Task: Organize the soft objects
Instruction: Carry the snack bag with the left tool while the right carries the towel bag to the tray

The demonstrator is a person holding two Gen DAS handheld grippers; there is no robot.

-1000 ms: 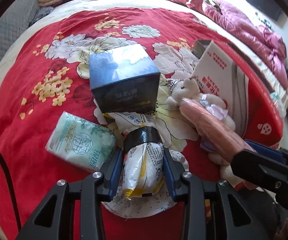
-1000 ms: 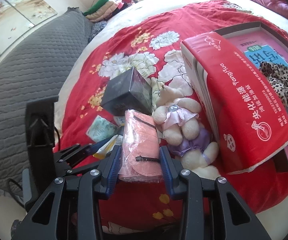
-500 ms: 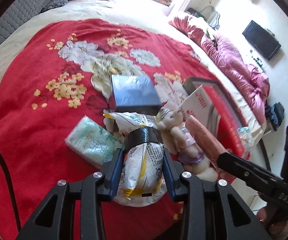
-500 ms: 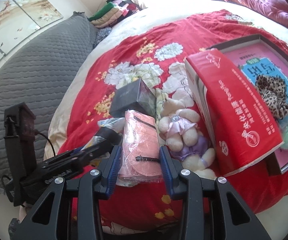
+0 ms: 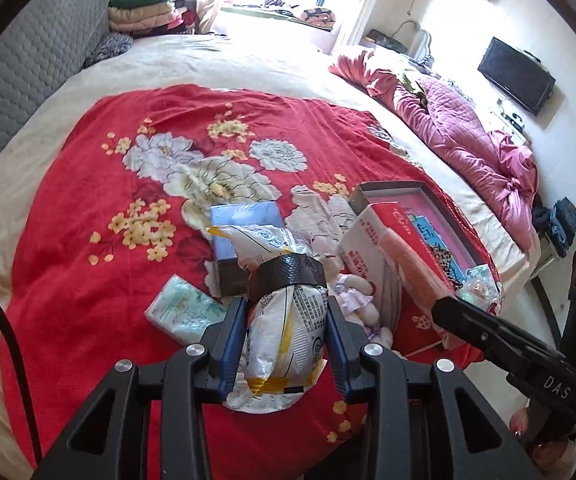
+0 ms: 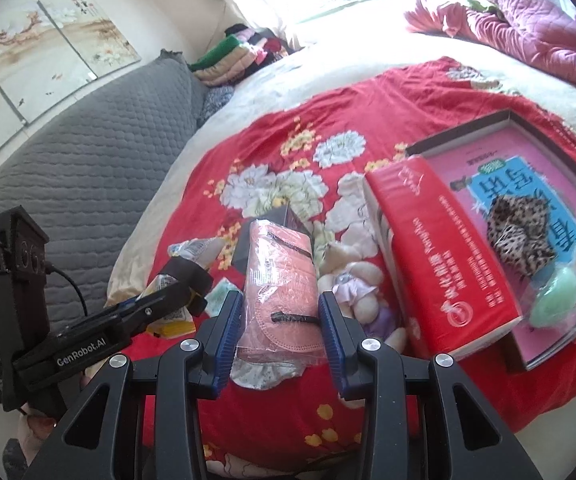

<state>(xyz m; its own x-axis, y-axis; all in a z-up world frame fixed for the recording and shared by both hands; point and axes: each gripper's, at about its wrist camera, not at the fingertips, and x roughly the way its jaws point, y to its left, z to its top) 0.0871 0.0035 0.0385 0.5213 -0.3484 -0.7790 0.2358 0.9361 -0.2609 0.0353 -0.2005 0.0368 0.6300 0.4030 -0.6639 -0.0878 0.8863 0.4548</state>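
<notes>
A white-and-yellow packet bound with black tape was clamped between the pads of the left gripper, and a pink wrapped pack was pinched in the right gripper; both were held clear above the red floral blanket, probably for carrying to the open box on the right. Below lay a teddy bear, a green tissue pack and a dark box, close together. A red carton leaned over the box's near-left edge, so free room was judged to lie mainly over its far side.
</notes>
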